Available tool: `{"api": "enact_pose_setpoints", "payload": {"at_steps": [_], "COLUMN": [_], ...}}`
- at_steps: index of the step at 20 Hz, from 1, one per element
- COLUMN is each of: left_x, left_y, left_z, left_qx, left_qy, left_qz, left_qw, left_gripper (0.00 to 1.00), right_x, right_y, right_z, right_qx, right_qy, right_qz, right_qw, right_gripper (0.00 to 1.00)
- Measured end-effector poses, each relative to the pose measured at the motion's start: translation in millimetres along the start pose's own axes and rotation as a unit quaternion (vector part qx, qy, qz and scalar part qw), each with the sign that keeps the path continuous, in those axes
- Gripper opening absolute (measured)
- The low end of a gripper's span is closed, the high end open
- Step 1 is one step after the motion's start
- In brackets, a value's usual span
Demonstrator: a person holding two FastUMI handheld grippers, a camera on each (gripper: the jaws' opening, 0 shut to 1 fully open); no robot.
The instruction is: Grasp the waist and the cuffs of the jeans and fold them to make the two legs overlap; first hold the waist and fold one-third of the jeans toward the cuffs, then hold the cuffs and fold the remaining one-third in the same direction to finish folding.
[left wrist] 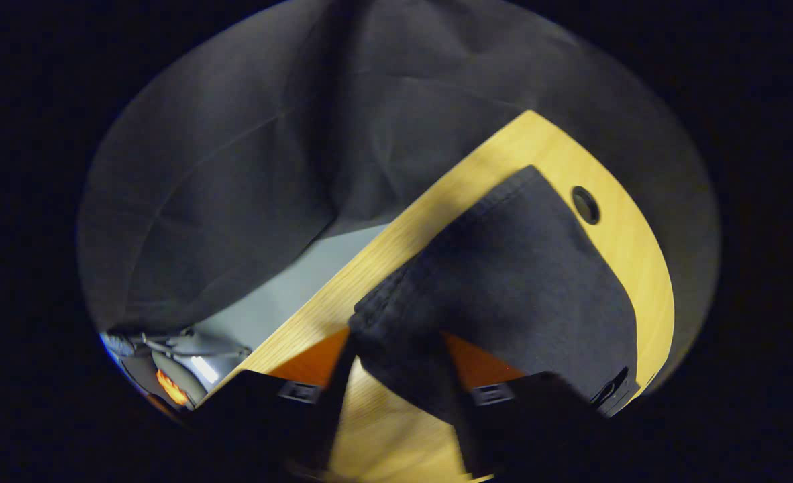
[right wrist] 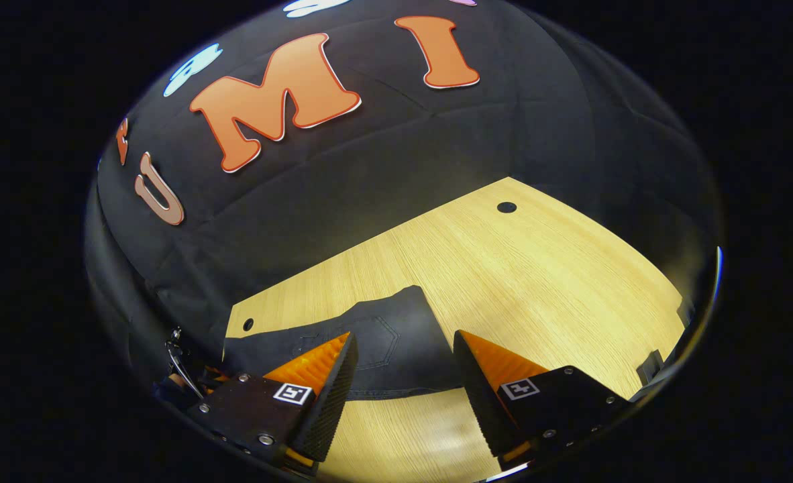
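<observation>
Booth wall (left wrist: 249, 168): black cloth is hanging in folds behind the table in both views.
Table (right wrist: 544, 282): a light wood-grain top is showing in both views, with a round dark hole (right wrist: 506, 207) near its far corner in the right gripper view and a second hole (right wrist: 248, 325) at its left edge. In the left gripper view the table edge is running diagonally, with one hole (left wrist: 585, 204) near the far end.
Jeans (left wrist: 517, 282): the dark denim is lying on the table. In the left gripper view a stitched hem edge is running up toward the far end, and the near part of the cloth is sitting between the fingers. In the right gripper view the jeans (right wrist: 376, 349) are lying flat beyond the fingertips, a back pocket with stitching facing up.
Left gripper (left wrist: 396, 376): fingers are standing apart with denim between them; the view is blurred and dark, so I cannot tell whether both are pressing on the cloth.
Right gripper (right wrist: 403, 365): released, fingers spread wide, hovering just short of the near edge of the jeans, no cloth between the pads.
</observation>
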State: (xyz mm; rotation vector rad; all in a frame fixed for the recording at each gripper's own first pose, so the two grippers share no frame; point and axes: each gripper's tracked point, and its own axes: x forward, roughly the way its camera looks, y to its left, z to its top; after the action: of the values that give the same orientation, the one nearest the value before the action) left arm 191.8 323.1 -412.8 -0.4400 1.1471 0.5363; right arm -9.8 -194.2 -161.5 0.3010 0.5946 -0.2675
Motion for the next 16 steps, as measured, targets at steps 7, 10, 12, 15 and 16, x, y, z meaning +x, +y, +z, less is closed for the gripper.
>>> {"api": "enact_pose_setpoints", "payload": {"at_steps": [7, 10, 12, 15, 16], "left_x": [-14.4, -38.7, -58.8, -73.0, -83.1], "left_y": [-17.5, -43.9, -52.5, -56.5, -60.8], "left_z": [1.4, 13.2, 15.5, 23.2, 23.1], "left_qx": [0.017, 0.007, 0.009, 0.016, 0.015], "left_qy": [-0.022, -0.060, -0.080, -0.101, -0.106], "left_qz": [-0.055, -0.105, -0.129, -0.151, -0.157], "left_qw": [0.998, 0.993, 0.988, 0.983, 0.982], "left_gripper": [0.02, 0.02, 0.02, 0.02, 0.02], "right_x": [-8.9, -7.5, -5.3, -0.8, -1.0], "right_y": [-13.3, -12.6, -10.0, -2.7, -2.7], "right_z": [10.4, 17.1, 21.7, 33.3, 38.5], "right_qx": [-0.012, -0.012, -0.012, -0.011, -0.013], "right_qy": [0.007, 0.011, 0.012, 0.006, 0.001], "right_qz": [0.002, 0.014, 0.024, 0.039, 0.042], "right_qw": [1.000, 1.000, 1.000, 0.999, 0.999], "right_gripper": [0.87, 0.87, 0.87, 0.87, 0.87]}}
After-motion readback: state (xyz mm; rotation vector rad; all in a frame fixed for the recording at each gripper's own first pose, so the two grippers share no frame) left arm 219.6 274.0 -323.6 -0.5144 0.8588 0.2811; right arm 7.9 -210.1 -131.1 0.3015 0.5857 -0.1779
